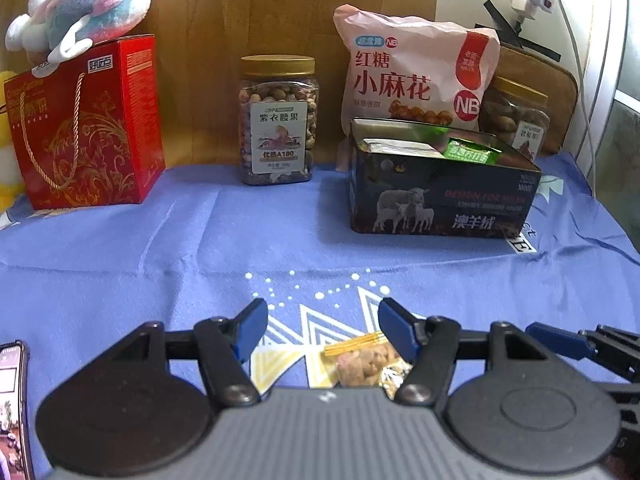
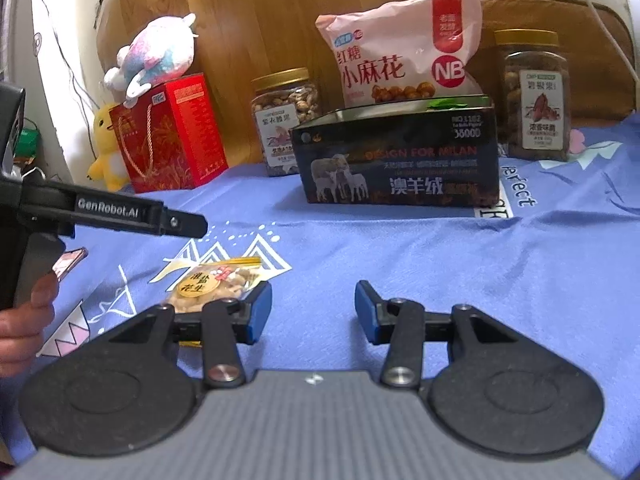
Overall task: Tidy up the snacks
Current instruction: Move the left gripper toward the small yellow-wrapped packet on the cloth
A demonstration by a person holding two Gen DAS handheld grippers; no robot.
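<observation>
Blue cloth (creased): crinkly peanut packet; both grippers parted, empty.

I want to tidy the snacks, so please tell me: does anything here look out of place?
Yes. One small peanut packet lies alone on the blue cloth near the tools, apart from the other snacks. The dark tin box stands open with packets inside. Nothing looks spilled or damaged.
</observation>
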